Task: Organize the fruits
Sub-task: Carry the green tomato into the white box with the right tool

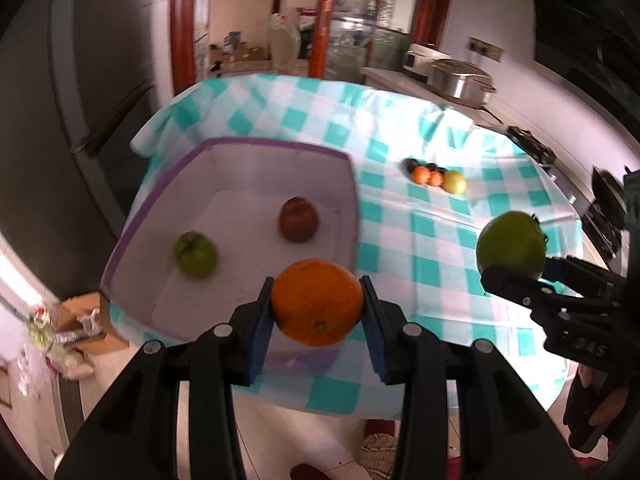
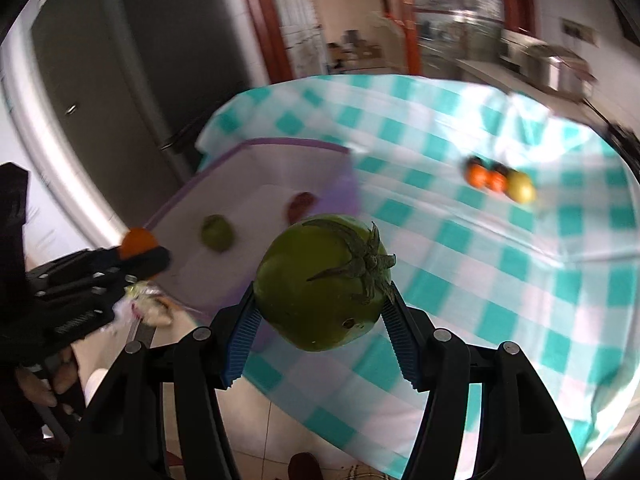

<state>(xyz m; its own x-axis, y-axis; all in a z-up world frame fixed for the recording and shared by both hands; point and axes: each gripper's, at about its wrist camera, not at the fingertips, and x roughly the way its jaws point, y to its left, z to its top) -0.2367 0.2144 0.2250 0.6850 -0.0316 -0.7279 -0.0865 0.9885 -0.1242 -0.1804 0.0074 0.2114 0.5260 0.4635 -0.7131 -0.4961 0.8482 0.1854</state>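
Left tool (image 1: 318, 308): clamped on an orange (image 1: 317, 302), held above the near rim of the box (image 1: 276, 148).
Right tool (image 2: 322, 308): clamped on a green tomato (image 2: 322, 282), held over the checked desk (image 2: 500, 240).

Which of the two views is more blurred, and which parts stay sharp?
Right wrist view: more blurred; box and small fruits smear, while the green tomato stays sharp. Left wrist view: the orange is sharp, the edges blur and bend from the fisheye.

Soft indoor light, heavy fisheye bending at edges, motion blur throughout, especially right wrist view.
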